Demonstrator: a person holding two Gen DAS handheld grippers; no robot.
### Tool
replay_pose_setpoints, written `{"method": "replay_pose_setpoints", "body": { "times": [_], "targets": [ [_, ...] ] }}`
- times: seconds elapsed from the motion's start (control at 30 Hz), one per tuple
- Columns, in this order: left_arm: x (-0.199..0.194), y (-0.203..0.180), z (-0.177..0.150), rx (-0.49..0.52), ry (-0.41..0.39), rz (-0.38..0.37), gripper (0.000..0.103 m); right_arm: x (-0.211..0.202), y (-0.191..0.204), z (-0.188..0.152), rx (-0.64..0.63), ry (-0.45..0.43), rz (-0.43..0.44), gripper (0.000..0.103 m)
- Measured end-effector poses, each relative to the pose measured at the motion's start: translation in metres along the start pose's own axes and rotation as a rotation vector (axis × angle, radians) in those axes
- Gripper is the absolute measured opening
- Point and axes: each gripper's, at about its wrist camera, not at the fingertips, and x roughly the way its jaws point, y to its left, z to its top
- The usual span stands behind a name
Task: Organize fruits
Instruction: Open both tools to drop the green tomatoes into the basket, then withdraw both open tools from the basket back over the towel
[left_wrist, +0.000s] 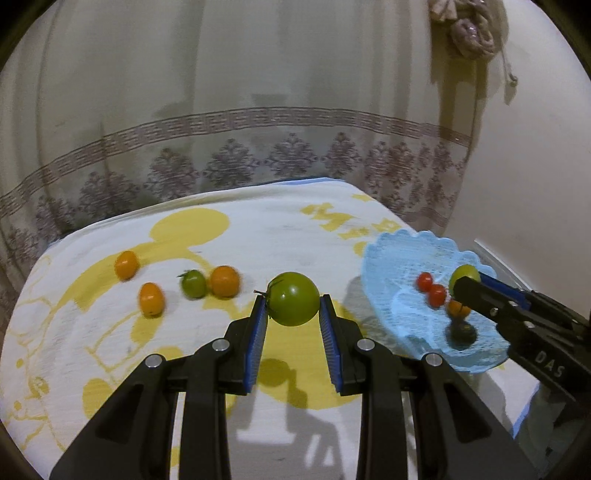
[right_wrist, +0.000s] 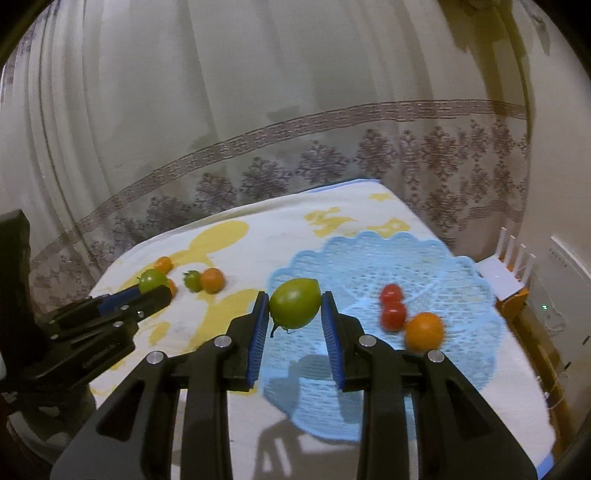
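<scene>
The right tongs (right_wrist: 294, 306) gripped a green tomato (right_wrist: 294, 303) between blue pads (right_wrist: 260, 321), above the near edge of a blue lace basket (right_wrist: 461, 280). Two red cherry tomatoes (right_wrist: 392, 305) and an orange fruit (right_wrist: 424, 331) lay in the basket. At left, the left tongs (right_wrist: 153, 286) clasped another green tomato (right_wrist: 152, 280) over the yellow-printed cloth (right_wrist: 266, 236), near a small green tomato (right_wrist: 192, 280) touching an orange one (right_wrist: 212, 280).

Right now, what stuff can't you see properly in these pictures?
- Left wrist view: right gripper covers part of its green tomato and an orange fruit.
- Dark blob in the blue basket: too blurred to name.
- Right wrist view: left gripper hides an orange fruit.
</scene>
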Motion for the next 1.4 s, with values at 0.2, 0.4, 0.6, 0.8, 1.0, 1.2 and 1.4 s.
{"method": "replay_pose_setpoints", "body": {
  "times": [0.2,0.4,0.6,0.8,1.0,1.2,1.4],
  "targets": [
    [0.013,-0.037,0.001,0.053,0.021,-0.057,0.029,-0.003,-0.03,-0.005,0.036,0.007,-0.043,0.03],
    [0.022,-0.062,0.003,0.093,0.033,-0.091,0.029,-0.004,-0.05,-0.004,0.077,0.002,-0.06,0.03],
    [0.025,-0.079,0.005,0.122,0.034,-0.128,0.03,-0.004,-0.06,-0.004,0.101,-0.004,-0.065,0.03],
    [0.023,-0.084,0.0,0.144,0.01,-0.126,0.065,-0.009,-0.07,-0.003,0.157,-0.037,-0.076,0.06],
    [0.026,-0.069,0.0,0.104,0.021,-0.098,0.075,-0.015,-0.078,-0.001,0.194,-0.066,-0.094,0.061],
    [0.024,-0.059,-0.001,0.082,0.022,-0.075,0.09,-0.019,-0.072,-0.003,0.177,-0.102,-0.108,0.077],
    [0.024,-0.048,-0.003,0.066,0.028,-0.044,0.09,-0.018,-0.066,-0.004,0.167,-0.101,-0.11,0.083]
  ]
}}
